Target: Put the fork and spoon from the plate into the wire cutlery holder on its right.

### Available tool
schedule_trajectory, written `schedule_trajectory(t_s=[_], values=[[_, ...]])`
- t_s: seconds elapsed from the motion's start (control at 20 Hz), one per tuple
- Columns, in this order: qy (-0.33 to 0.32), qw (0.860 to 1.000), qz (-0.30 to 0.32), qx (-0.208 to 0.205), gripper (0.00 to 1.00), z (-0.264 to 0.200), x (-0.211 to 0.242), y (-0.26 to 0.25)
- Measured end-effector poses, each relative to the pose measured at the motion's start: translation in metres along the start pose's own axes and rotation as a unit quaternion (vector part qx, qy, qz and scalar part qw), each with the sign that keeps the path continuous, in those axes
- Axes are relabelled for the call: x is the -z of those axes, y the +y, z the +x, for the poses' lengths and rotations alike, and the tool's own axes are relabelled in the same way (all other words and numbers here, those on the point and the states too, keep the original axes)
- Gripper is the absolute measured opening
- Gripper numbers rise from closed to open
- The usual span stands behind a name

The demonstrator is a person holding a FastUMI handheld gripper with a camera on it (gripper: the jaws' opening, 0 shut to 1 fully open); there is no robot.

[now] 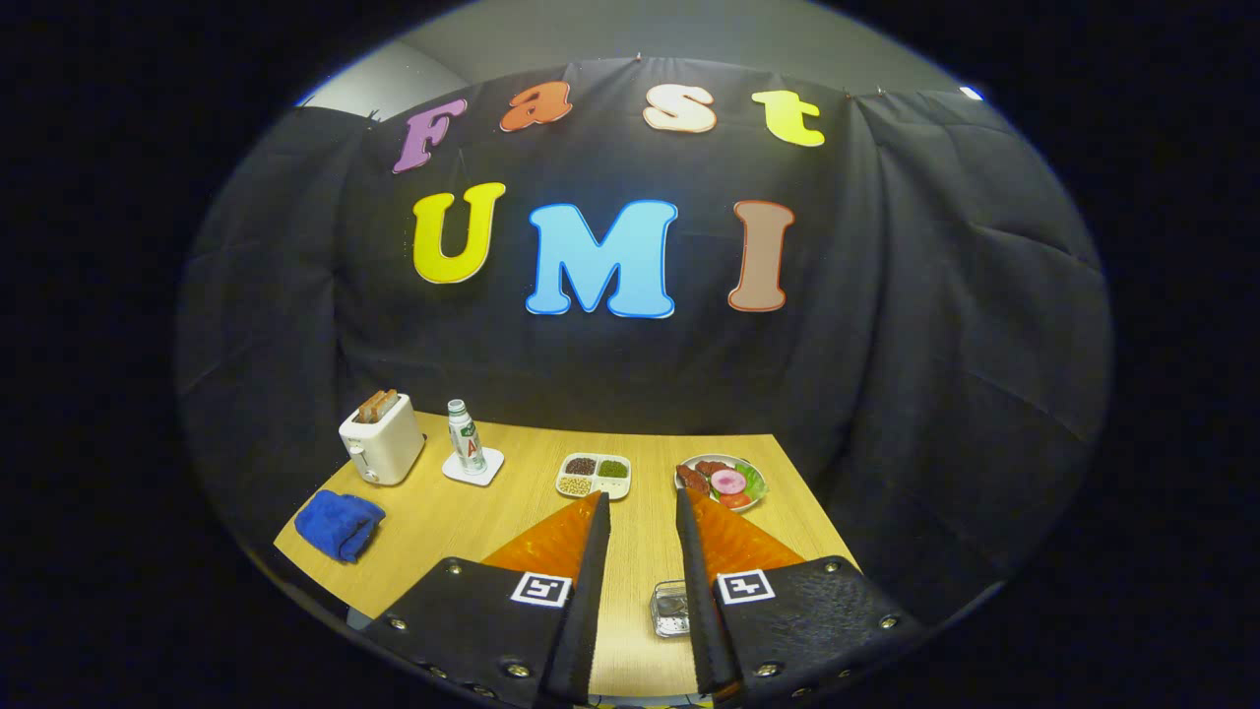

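Worktop (640,551) is the biggest thing before me: pale wood-grain board, smooth and matt, with a square far edge against the draped black cloth wall. My tool (640,495) hangs over its near part, released, the two fingers spread wide with bare board between them and nothing gripped. Everything else I place from the plate (763,484), a round, shallow, light-rimmed dish just beyond the tip of my right finger, slightly to its right, so the first reach runs forward and a touch rightward. It carries sliced food in red, pink and green. The fork and spoon should lie on it, but at this range they are too small for me to make out, so I cannot tell their long axes. Far left of the plate stands a white toaster (382,440), boxy with rounded corners and brown slices poking from the top. Left of the plate and nearer to me lies a blue cloth (340,525), soft and bunched. Just left of the plate sits a white divided dish (593,457) with dark, green and tan fillings. Further left, a small bottle (465,436) stands upright on a square white coaster (489,458). Nearer to me than the plate, touching the inner side of my right finger in this view, is a small glinting container (669,608), glassy or metallic. Whether that is the wire holder I cannot tell.
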State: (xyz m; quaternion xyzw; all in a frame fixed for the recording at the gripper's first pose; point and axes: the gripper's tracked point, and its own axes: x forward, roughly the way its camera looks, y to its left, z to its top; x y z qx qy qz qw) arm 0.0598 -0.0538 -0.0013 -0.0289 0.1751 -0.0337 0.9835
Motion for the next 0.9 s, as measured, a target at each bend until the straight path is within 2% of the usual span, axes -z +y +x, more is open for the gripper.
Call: schedule_trajectory(t_s=[0.15,0.2,0.25,0.4,0.45,0.5,0.9], values=[[-0.042,0.999,0.012,0.006,0.39,-0.013,-0.010,0.012],[-0.061,0.998,0.005,0.020,0.40,-0.013,-0.017,0.009],[-0.073,0.997,-0.004,0.027,0.52,-0.018,-0.019,0.006],[-0.082,0.996,-0.027,0.029,0.53,-0.021,-0.015,0.016],[-0.085,0.996,-0.028,0.023,0.64,-0.021,-0.015,0.021],[-0.091,0.995,-0.028,0.022,0.67,-0.022,-0.017,0.025],[-0.144,0.989,0.006,0.036,0.67,-0.022,-0.029,0.026]])
